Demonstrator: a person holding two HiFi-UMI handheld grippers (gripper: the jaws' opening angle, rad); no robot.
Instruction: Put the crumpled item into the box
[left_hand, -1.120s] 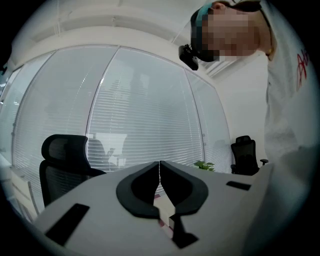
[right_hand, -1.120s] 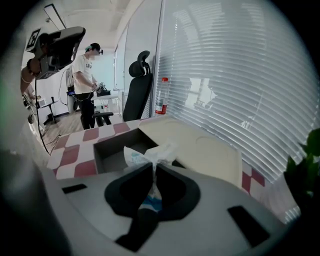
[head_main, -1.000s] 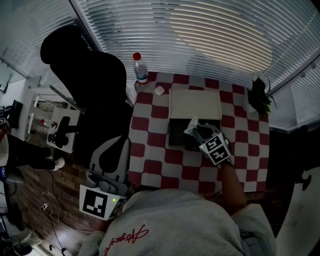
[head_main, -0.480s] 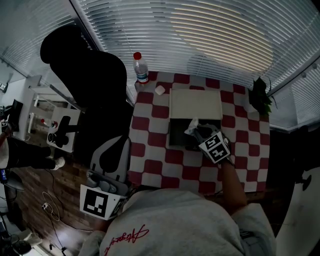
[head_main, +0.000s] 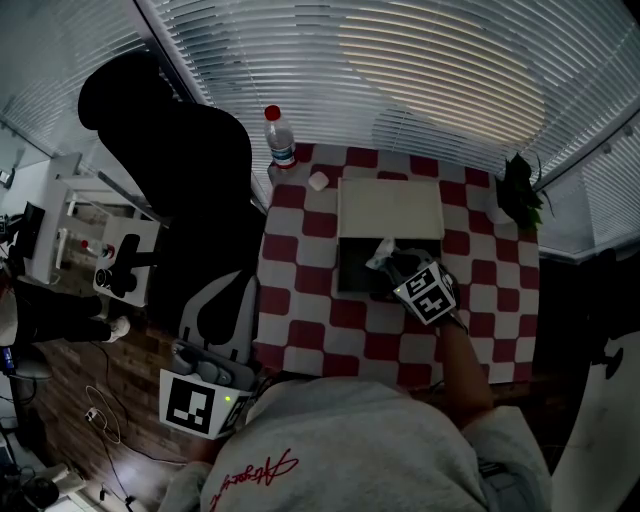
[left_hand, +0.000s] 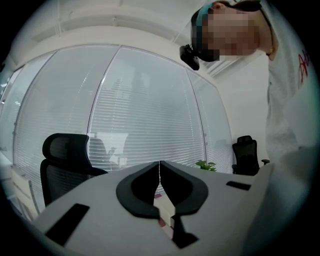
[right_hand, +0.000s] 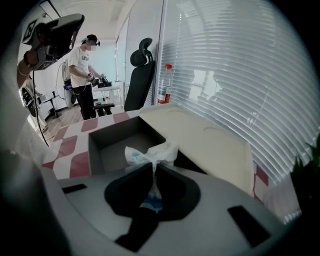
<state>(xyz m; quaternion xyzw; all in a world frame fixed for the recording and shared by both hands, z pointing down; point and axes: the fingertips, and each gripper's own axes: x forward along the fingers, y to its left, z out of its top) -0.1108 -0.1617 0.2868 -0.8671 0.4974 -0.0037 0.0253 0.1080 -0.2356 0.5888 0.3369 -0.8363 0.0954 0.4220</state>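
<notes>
Crumpled item (right_hand: 150, 152): white with blue print, pinched in your right claw (right_hand: 152, 169).
Right claw: grey shell, black jaw pads, and black-and-white square markers on its cube.
Box (right_hand: 120, 145): dark grey inside, just beyond that claw's tips.
Lid (right_hand: 200, 140): cream, further out from the tips.
Table (head_main: 300, 250): red and white checks beneath your right claw.
Bottle (head_main: 279, 137): clear, with a red cap and blue label, well to the claw's left.
Plant (head_main: 520, 195): dark green, off to the claw's right.
Left claw (left_hand: 160, 172): your same grey shell and black pads.
Chair (head_main: 170, 150): black.
</notes>
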